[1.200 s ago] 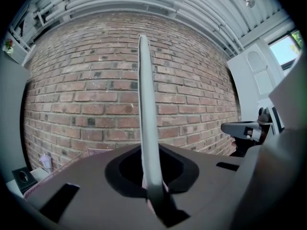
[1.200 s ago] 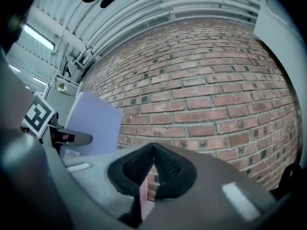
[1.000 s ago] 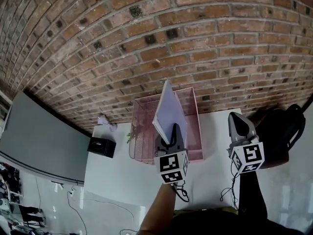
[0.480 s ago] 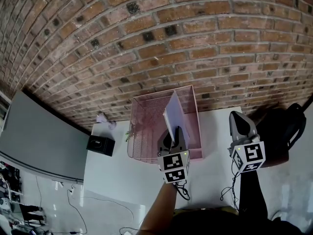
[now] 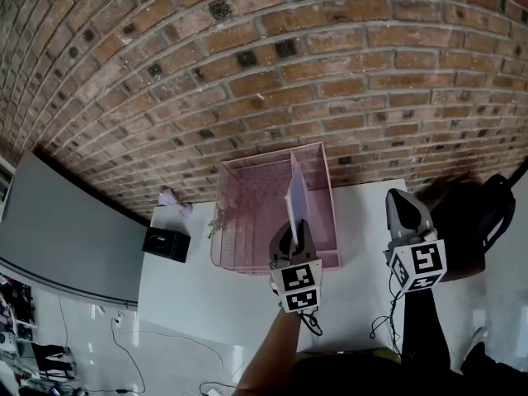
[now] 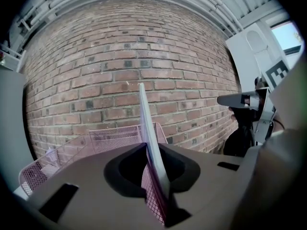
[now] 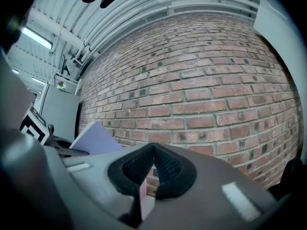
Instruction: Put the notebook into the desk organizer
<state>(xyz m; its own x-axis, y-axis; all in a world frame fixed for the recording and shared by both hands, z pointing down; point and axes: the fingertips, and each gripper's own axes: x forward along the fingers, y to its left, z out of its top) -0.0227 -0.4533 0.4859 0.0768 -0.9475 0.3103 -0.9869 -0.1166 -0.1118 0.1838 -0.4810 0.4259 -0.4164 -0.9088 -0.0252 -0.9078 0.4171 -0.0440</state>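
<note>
While left gripper (image 6: pixel 151 147) clamps lavender notebook (image 6: pixel 146 123) by its near edge, notebook stands upright, edge-on, within pink mesh desk organizer (image 5: pixel 268 157) walls — seating depth unclear. Judged thin, light, fairly stiff, smooth-covered — edge pinch adequate. Right gripper (image 7: pixel 153 150) closed, empty, well apart.

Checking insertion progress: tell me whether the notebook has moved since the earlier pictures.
Yes. In the head view the notebook has dropped from above the desk organizer's back rim to about level with it, turning edge-on.

Pale notebook (image 5: pixel 295 195) upright, edge-on; inside pink mesh organizer (image 5: pixel 239 221)
</note>
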